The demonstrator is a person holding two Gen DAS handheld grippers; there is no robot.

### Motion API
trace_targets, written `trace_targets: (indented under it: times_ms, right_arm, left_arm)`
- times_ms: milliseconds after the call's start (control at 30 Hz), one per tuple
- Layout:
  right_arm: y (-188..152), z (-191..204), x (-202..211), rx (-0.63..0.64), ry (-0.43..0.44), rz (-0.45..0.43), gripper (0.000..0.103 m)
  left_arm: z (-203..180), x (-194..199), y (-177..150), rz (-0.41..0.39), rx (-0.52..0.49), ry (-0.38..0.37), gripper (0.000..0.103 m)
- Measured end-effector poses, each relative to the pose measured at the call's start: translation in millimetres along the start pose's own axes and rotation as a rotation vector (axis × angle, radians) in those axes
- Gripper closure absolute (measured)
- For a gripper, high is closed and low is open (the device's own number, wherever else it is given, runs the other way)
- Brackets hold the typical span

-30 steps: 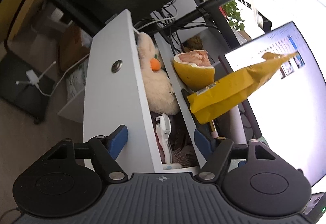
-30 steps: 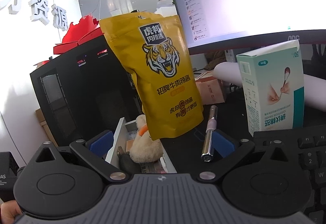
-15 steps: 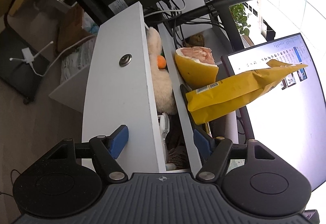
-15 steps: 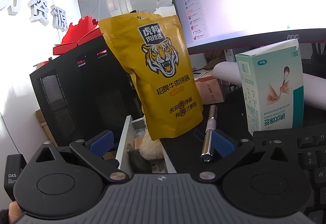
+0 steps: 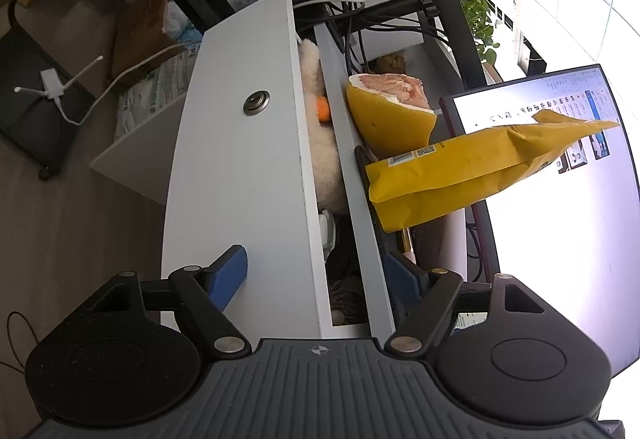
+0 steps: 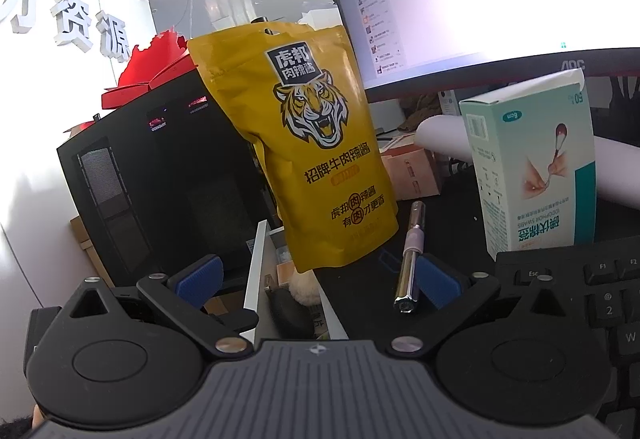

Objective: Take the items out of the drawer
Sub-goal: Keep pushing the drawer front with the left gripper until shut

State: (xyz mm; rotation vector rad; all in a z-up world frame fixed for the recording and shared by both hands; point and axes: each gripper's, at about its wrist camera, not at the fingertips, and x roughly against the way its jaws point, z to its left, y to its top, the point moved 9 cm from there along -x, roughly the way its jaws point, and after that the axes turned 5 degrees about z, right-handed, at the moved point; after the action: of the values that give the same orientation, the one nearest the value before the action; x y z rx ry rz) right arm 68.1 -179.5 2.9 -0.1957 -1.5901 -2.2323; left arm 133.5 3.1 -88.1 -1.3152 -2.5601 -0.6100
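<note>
drawer white, ajar, plush toy inside; both claws spread wide, empty.

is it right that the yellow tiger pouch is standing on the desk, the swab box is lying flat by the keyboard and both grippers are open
Not quite. The swab box stands upright behind the keyboard, as the right wrist view shows. The yellow tiger pouch does stand on the desk, and both grippers are open.

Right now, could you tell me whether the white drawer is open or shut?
Open. The drawer front stands away from the desk edge, and a gap shows the plush toy inside.
</note>
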Motion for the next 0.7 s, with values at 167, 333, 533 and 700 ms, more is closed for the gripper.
trace_targets:
  times_ms: [167,333,533,700]
  right_arm:
    - [-1,1,0,0.011,0.001,0.000,0.000]
    - [0,2,0,0.016,0.003,-0.001,0.000]
    - [0,3,1,0.016,0.003,0.000,0.000]
    - [0,3,0,0.018,0.004,0.000,0.000]
  left_arm:
    - [-3,-4,0,-0.002,-0.003,-0.004,0.020]
    - [-7,-9,-2,0.020,-0.021,-0.021,0.019]
    - [-16,-16,-8,0.050,-0.068,-0.039,0.019]
    - [-20,-24,-14,0.072,-0.087,-0.047,0.019]
